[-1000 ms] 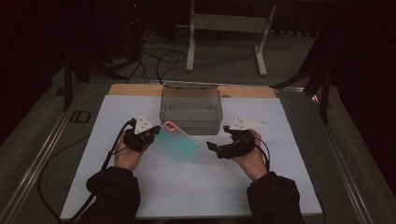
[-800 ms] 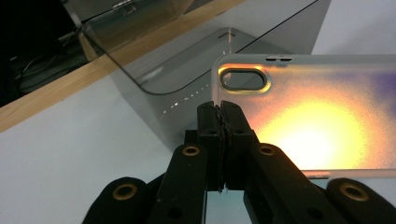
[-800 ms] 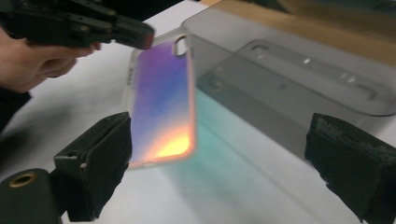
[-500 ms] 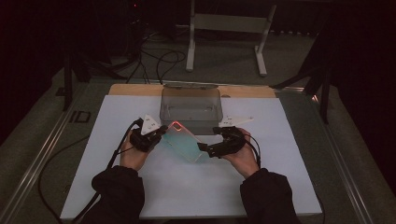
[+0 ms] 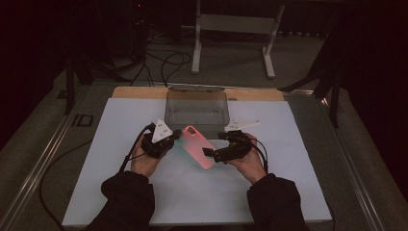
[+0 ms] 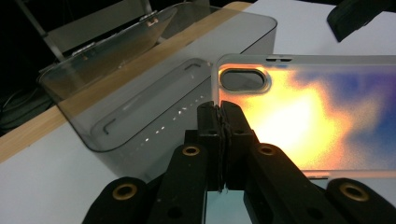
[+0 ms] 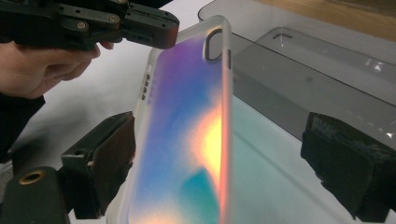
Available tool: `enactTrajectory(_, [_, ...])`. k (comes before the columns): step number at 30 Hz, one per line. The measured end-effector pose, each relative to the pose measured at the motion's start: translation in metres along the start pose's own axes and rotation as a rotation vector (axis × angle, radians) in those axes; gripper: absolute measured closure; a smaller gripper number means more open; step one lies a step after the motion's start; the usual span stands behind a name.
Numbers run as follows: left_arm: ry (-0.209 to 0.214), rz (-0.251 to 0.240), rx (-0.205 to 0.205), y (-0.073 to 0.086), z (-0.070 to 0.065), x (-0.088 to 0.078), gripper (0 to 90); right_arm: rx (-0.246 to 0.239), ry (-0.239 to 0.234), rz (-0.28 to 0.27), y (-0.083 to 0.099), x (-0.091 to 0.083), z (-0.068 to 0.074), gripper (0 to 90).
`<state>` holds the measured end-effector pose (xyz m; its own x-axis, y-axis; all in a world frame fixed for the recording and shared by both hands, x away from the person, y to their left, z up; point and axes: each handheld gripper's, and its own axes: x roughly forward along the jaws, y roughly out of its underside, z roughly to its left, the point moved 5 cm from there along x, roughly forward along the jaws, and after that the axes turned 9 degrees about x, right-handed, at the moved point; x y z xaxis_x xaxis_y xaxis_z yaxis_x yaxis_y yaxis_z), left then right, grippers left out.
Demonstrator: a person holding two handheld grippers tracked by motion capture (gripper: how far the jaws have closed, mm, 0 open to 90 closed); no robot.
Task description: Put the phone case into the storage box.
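A translucent phone case (image 5: 197, 147) with pink, yellow and blue tints hangs over the white mat in front of the box. My left gripper (image 5: 169, 140) is shut on the case's edge right beside the camera cutout (image 6: 243, 79); in the left gripper view its jaws (image 6: 219, 112) pinch that rim. My right gripper (image 5: 210, 154) is open at the case's other end. In the right gripper view the case (image 7: 187, 121) stands edge-on between the wide jaws of that gripper (image 7: 226, 161), close to the left pad (image 7: 109, 161) and well apart from the right one.
A clear grey plastic box (image 5: 196, 108) with its lid hinged back stands just behind the case, against the wooden strip (image 5: 139, 92) at the mat's far edge. The white mat (image 5: 120, 192) covers the table. Cables (image 5: 163, 62) and a stand's legs (image 5: 231, 48) lie beyond.
Both hands have come toward the middle. The left gripper carried the case rightward and turned it, and the right gripper moved left until its jaws came around the case's end.
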<state>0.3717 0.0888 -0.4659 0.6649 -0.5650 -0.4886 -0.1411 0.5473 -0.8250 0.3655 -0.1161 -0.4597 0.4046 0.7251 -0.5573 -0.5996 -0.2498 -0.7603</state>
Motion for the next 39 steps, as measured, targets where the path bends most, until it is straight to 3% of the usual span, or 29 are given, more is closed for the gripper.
enactTrajectory(7, [0.013,-0.035,0.015,-0.004,-0.003,-0.002,89.0,0.016,-0.012,0.021,0.001,0.002,0.0,16.6])
enactTrajectory(11, [0.024,-0.066,0.026,-0.006,-0.005,-0.004,88.9,0.043,-0.032,0.034,0.002,0.003,0.0,25.7])
enactTrajectory(19, [0.037,-0.093,0.029,-0.007,-0.009,-0.002,88.8,0.09,-0.097,0.06,0.002,0.004,0.002,52.3])
enactTrajectory(25, [0.044,-0.091,0.033,-0.004,-0.01,0.001,88.6,0.096,-0.125,0.066,0.002,0.001,0.003,69.5])
enactTrajectory(29, [0.053,-0.08,0.043,-0.003,-0.013,0.004,88.6,0.101,-0.135,0.075,0.001,-0.001,0.004,75.5])
enactTrajectory(39, [0.056,-0.062,0.045,0.001,-0.016,0.009,88.5,0.098,-0.132,0.124,0.002,0.002,0.007,75.6])
